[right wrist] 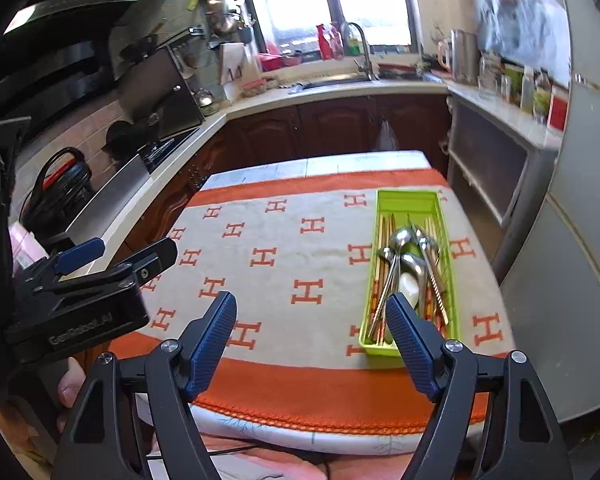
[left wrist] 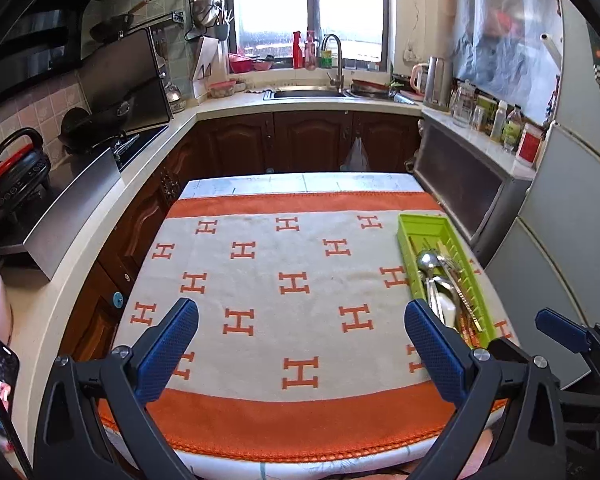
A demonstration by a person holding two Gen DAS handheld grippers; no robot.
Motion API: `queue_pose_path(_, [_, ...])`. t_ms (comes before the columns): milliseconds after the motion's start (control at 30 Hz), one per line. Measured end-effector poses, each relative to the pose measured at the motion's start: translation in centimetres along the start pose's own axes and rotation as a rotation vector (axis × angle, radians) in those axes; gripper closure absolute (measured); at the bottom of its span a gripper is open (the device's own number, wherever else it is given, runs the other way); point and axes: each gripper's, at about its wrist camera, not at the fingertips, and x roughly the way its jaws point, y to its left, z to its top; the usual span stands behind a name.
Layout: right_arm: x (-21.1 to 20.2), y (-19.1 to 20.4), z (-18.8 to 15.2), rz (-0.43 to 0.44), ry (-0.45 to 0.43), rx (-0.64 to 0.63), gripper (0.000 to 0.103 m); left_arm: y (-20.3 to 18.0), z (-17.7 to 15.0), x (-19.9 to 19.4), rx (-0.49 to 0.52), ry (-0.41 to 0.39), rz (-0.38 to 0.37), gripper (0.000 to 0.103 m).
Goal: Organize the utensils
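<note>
Utensils (right wrist: pixel 410 268) are piled lengthwise in a green tray (right wrist: pixel 446 216) set on the right side of a cloth (right wrist: pixel 284 248) patterned with orange H marks. Steel spoons, their bowls toward the far end, are laid over chopsticks, and a white handle is seen among them. The left gripper (left wrist: pixel 300 334) is held above the bare cloth, its jaws spread wide with nothing between them. The right gripper (right wrist: pixel 312 320) is held above the tray's near end, jaws parted and empty.
</note>
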Motion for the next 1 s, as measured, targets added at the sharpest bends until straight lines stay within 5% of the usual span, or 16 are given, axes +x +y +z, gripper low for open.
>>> queue_pose_path(467, [-5.8, 0.5, 2.2, -0.033, -0.096, -0.023, 0.016, -1.1, -0.3, -3.1, 0.013, -0.103, 0.078, 0.001])
queue_pose_path(1000, [-0.8, 0.7, 2.0, -0.042, -0.030, -0.026, 0.016, 0.5, -1.3, -0.7, -0.040, -0.028, 0.091, 0.001])
